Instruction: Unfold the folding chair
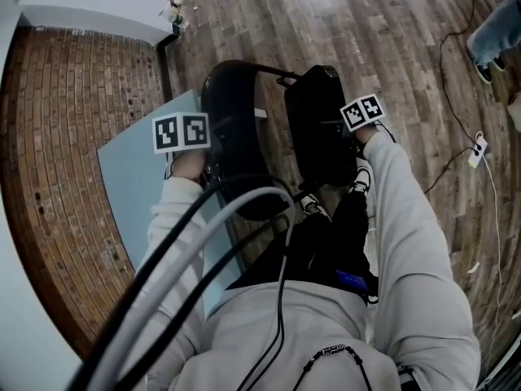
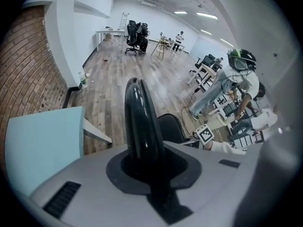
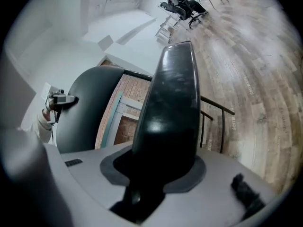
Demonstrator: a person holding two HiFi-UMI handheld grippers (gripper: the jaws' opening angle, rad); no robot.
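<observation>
The black folding chair stands on the wood floor in front of me as two padded panels set a little apart. A rounded panel [image 1: 236, 112] is on the left and a squarer panel [image 1: 317, 112] on the right, with a thin metal tube [image 1: 273, 72] running between their tops. My left gripper [image 1: 210, 147] is shut on the rounded panel's glossy edge [image 2: 141, 122], which fills the gap between its jaws. My right gripper [image 1: 346, 137] is shut on the squarer panel [image 3: 170, 103]. The right gripper view also shows the rounded panel [image 3: 90, 103] and the frame tubes [image 3: 215, 109].
A light blue board [image 1: 134, 177] leans by the brick wall [image 1: 57, 137] on the left. Cables and a white plug [image 1: 478, 149] lie on the floor at right, near a person's leg [image 1: 492, 31]. Desks, office chairs [image 2: 136, 34] and people [image 2: 239, 86] stand farther off.
</observation>
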